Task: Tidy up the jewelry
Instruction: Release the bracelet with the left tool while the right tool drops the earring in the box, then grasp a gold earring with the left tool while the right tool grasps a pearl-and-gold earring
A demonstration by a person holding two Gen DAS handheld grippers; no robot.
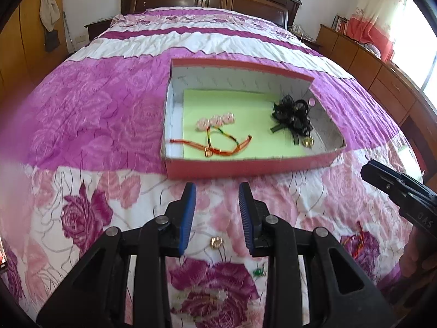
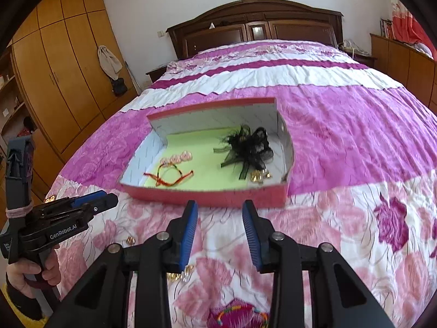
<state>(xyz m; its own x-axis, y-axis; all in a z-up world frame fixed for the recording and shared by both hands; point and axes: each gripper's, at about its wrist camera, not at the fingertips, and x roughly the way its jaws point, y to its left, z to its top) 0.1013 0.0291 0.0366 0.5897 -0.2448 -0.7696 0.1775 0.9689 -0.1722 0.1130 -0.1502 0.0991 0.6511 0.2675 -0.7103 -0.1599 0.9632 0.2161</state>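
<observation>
Both the left gripper [image 1: 217, 213] and the right gripper [image 2: 220, 229] hover over the floral bedspread [image 1: 82, 125] with jaws narrowly parted and nothing between them, the red jewelry box [image 1: 245, 168] just ahead holding a red cord bracelet [image 1: 215, 142], pink flower clip [image 1: 215, 120] and black bow [image 1: 293, 116].

Red box [image 1: 245, 168], rose-patterned pink bedspread [image 1: 95, 104]
</observation>
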